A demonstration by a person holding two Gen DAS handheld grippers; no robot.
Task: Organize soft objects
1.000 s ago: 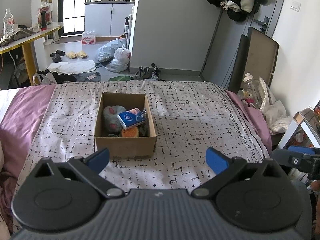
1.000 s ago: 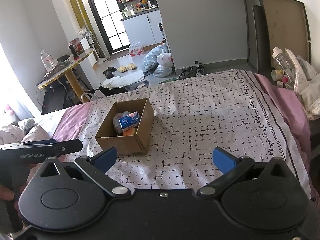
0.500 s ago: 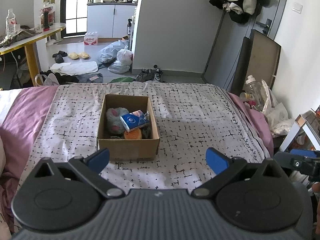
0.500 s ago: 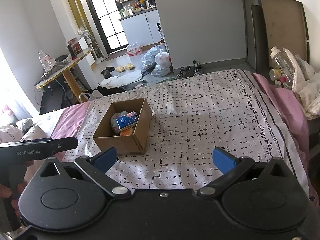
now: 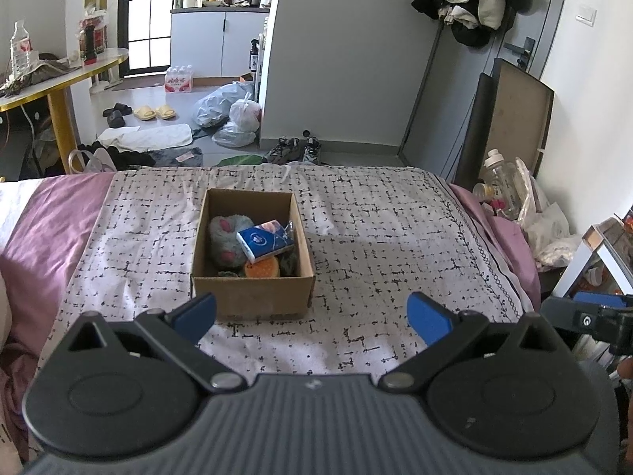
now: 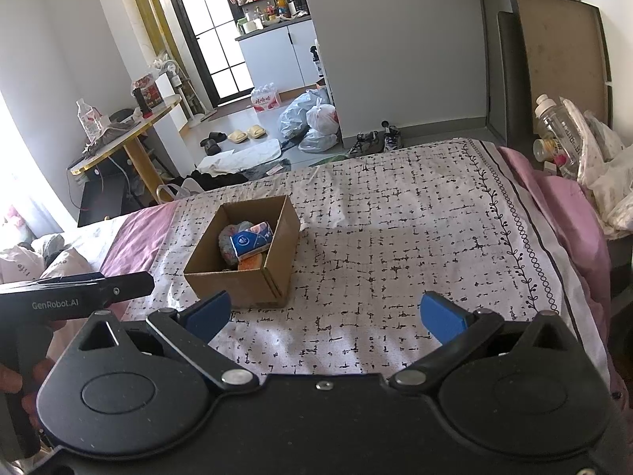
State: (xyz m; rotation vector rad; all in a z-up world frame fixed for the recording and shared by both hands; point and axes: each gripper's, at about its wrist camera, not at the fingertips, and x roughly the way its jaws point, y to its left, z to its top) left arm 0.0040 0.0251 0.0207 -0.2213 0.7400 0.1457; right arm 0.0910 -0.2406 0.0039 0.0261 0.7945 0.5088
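Observation:
A brown cardboard box (image 5: 253,297) (image 6: 245,283) stands on the patterned bedspread (image 5: 387,245). Inside it lie a grey plush toy (image 5: 225,233) with pink patches, a blue tissue pack (image 5: 264,240) (image 6: 251,240) on top, and an orange sponge (image 5: 262,268) (image 6: 250,263). My left gripper (image 5: 312,314) hovers open just short of the box's near wall, holding nothing. My right gripper (image 6: 323,314) is open and empty, to the right of the box and set back from it. The left gripper's body (image 6: 79,297) shows at the left edge of the right wrist view, held by a hand.
Pink sheets (image 5: 43,229) flank the bedspread on both sides. Bottles and plastic bags (image 5: 514,198) crowd the right bedside. Beyond the bed's foot lie shoes (image 5: 292,150), bags and clothes on the floor; a yellow-legged table (image 5: 51,79) stands at left.
Both grippers have pulled back slightly from the box, which now looks a little farther away. Both stay open and the box's contents are unmoved.

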